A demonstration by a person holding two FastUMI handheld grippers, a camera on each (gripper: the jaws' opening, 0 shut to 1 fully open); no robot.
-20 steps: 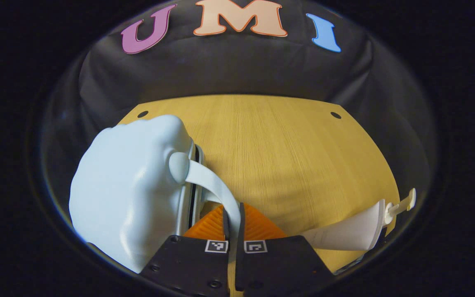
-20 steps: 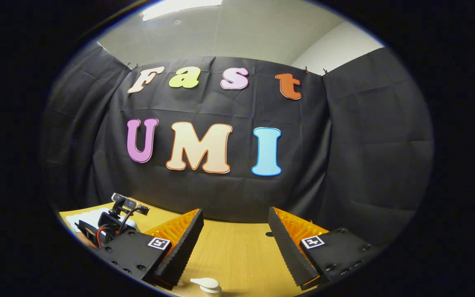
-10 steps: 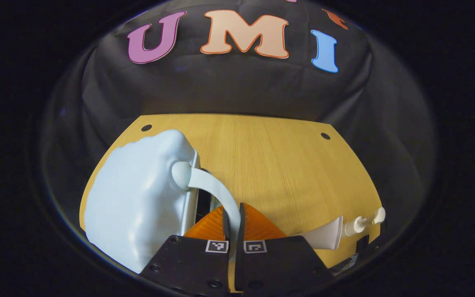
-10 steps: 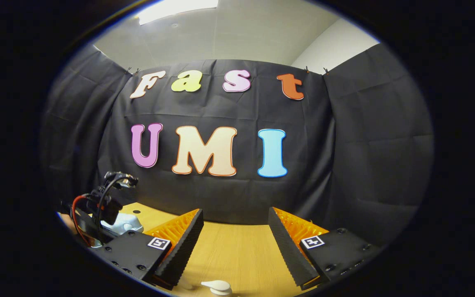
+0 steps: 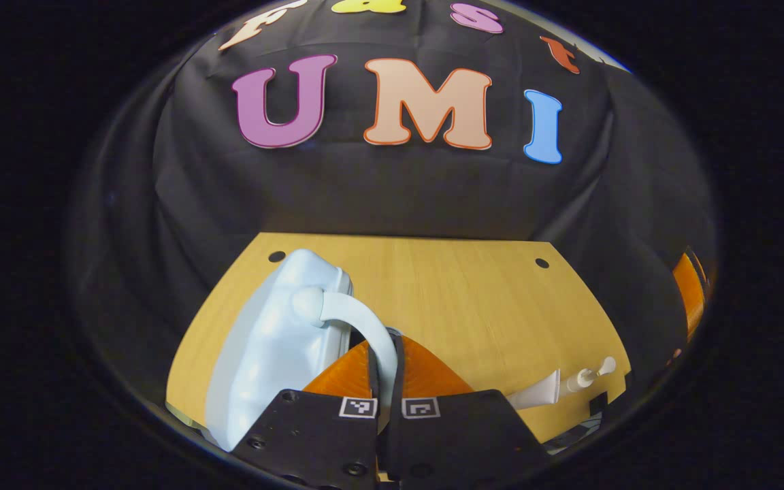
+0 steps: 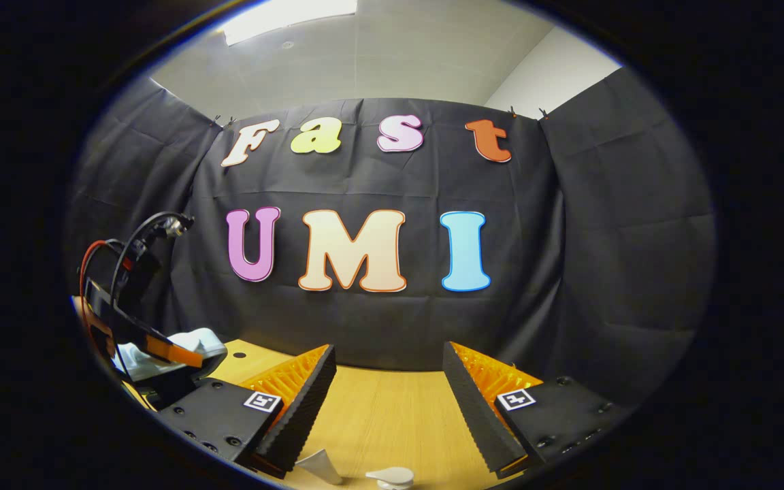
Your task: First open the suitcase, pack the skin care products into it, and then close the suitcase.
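A pale blue hard-shell suitcase (image 5: 269, 354) stands at the left of the wooden table (image 5: 467, 299). Its curved handle (image 5: 354, 316) runs down between the orange fingers of my left gripper (image 5: 383, 340), which is shut on it. A thin dark gap shows along the shell's edge by the handle. A white pump bottle (image 5: 542, 393) lies on its side near the table's right front edge. My right gripper (image 6: 388, 401) is open above the table, with the bottle's pump head (image 6: 388, 475) just below its fingers. Off to the left, the left gripper (image 6: 160, 350) sits over the suitcase (image 6: 191, 339).
Black cloth walls close in the back and sides of the table. Two small dark holes (image 5: 542, 263) mark the table's far corners. An orange finger (image 5: 688, 289) of the right gripper shows at the far right. Black and red cables (image 6: 113, 265) arch above the left gripper.
My left gripper has risen and tilted upward with the handle held, and the suitcase shell has tipped with it. The right gripper has stayed open and barely shifted.
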